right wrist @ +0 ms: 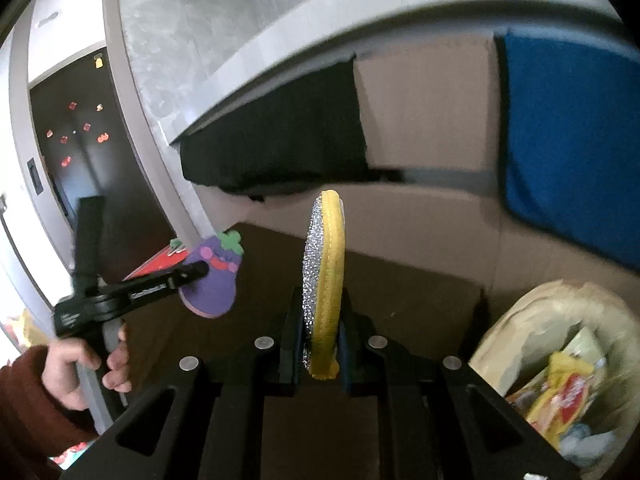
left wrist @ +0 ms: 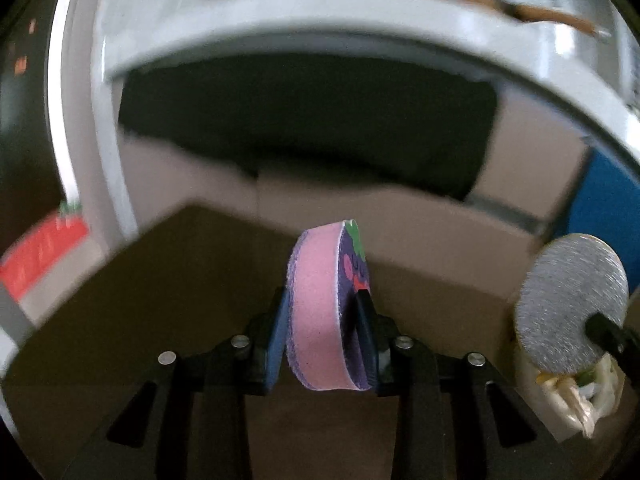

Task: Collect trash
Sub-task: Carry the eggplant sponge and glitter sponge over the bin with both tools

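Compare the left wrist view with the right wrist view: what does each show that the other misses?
Left wrist only: the eggplant sponge's pink foam edge, with the left gripper shut on it. Right wrist only: the hand holding that gripper, the scrubber's yellow rim in the right gripper, and the dark fridge with magnets. Both: both sponges, the bin of wrappers, the counter.

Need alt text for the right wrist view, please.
The right gripper is shut on a round yellow-and-silver scrubber held on edge. To its left, the left gripper holds an eggplant-shaped sponge; a lined trash bin sits lower right.
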The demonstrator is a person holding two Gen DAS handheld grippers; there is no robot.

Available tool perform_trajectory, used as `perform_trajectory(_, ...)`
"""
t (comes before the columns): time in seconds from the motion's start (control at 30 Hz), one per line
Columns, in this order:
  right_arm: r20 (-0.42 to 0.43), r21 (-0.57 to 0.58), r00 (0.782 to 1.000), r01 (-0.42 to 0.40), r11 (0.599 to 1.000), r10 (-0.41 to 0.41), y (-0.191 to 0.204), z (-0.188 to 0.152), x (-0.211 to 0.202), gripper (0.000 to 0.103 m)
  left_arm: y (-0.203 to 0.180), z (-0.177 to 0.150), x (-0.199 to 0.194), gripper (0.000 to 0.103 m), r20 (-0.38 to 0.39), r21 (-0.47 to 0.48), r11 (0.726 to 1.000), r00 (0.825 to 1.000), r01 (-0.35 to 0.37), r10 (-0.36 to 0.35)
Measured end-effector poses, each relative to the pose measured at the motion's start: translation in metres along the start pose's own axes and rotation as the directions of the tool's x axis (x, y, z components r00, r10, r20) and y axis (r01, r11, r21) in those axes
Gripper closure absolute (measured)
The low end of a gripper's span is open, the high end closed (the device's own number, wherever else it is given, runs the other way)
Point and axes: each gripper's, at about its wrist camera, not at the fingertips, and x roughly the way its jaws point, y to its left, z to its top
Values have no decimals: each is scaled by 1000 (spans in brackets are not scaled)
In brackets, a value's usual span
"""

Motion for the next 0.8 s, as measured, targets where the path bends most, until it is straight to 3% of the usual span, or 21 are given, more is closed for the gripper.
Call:
perform_trajectory(0.13,61,-26,997,38,999,-36,-1,13,-34,89,-37,12,-46,70,149,78,997,988,29,-40)
perform_trajectory(0.23,120,-52,989,91,995,-84,-4,22,-69,89,-66,17,-80,70,205,119,990,974,77,-100)
perform_trajectory(0.5,206,-55,957,221,974,-205,-16,27,-146,89,-138,14,-126,70,230,187,959,940,211,-252)
perform_trajectory(0.8,252,-24,905,359,933,-342,-43,15,-212,89,-211,-1,-139,70,175,240,908,904,344,-390)
